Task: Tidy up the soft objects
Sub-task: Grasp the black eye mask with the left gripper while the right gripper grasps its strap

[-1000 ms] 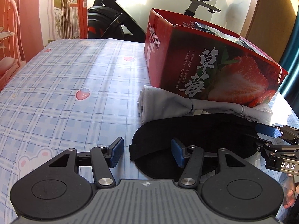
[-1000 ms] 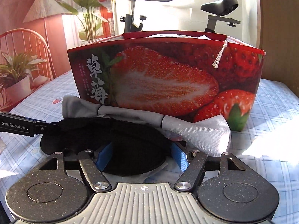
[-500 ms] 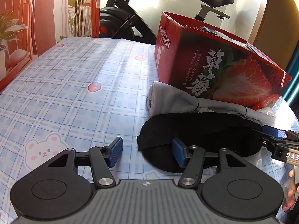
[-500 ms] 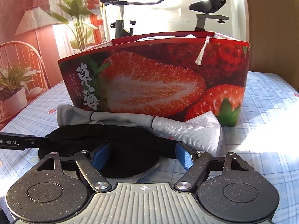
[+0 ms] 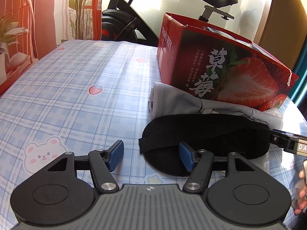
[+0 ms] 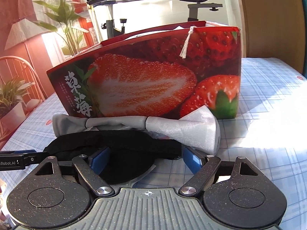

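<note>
A black eye mask [image 5: 201,132] lies flat on the plaid tablecloth in front of a grey folded cloth [image 5: 172,99]. My left gripper [image 5: 151,157] hovers over the mask's left end. Its jaws are opening, its right pad over the mask and the strap end between the pads, untouched. From the other side, my right gripper [image 6: 145,161] straddles the mask [image 6: 122,145]. Its jaws are opening too, and the pads stand clear of the fabric. The grey cloth [image 6: 184,128] rests against the red strawberry box [image 6: 144,80].
The open-topped strawberry box [image 5: 220,67] stands just behind the cloths. Blue plaid tablecloth [image 5: 67,99] stretches to the left. An exercise bike [image 5: 122,26], a plant [image 6: 63,19] and a chair [image 6: 17,71] stand beyond the table. A person's fingers [image 5: 301,201] show at the right edge.
Both pairs of jaws have widened, the right more. The right pads have come off the mask's end, which now lies flatter. The right view has rolled slightly.
</note>
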A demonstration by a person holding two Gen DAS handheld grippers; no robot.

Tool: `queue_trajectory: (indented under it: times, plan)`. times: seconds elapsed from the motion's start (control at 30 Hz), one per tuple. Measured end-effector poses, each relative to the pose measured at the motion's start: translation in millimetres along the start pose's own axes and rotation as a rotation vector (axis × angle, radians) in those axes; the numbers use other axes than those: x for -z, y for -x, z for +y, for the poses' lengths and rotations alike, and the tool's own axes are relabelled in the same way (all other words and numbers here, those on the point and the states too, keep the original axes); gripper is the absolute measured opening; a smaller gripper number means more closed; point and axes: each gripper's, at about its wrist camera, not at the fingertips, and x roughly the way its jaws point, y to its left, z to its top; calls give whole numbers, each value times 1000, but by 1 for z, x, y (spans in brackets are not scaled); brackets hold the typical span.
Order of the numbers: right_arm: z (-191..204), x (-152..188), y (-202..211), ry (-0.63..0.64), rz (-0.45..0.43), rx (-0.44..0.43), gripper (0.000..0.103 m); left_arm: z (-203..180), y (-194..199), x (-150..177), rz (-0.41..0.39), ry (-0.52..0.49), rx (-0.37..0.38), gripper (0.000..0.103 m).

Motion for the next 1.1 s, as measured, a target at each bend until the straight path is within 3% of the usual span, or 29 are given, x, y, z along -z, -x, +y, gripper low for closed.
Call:
queue_trajectory:
  times: [0.17,0.47,0.67,0.73,0.83,1.07,1.1]
  plan:
    - [-7,-1,-1,-44,6,10,82,0,0,1,-4,0,-3,66]
    - [7,-9,-14,-26,50,-65,81,-1,0,1,-7,-1,-3,68]
    - [19,-14,-16,-27,61,-114,70,-2,0,2,-8,-6,-4,68]
    - [22,-15,-13,-23,52,-131,59,-2,0,2,-9,-9,-5,68]
    - [25,-18,-5,-5,29,-136,51,-3,0,2,-9,-15,-9,69]
    - [25,-27,10,-24,-21,-213,46,-4,-1,2,-7,-17,-12,69]
    - [26,-28,8,-23,-12,-229,41,-4,-1,2,-7,-17,-11,70]
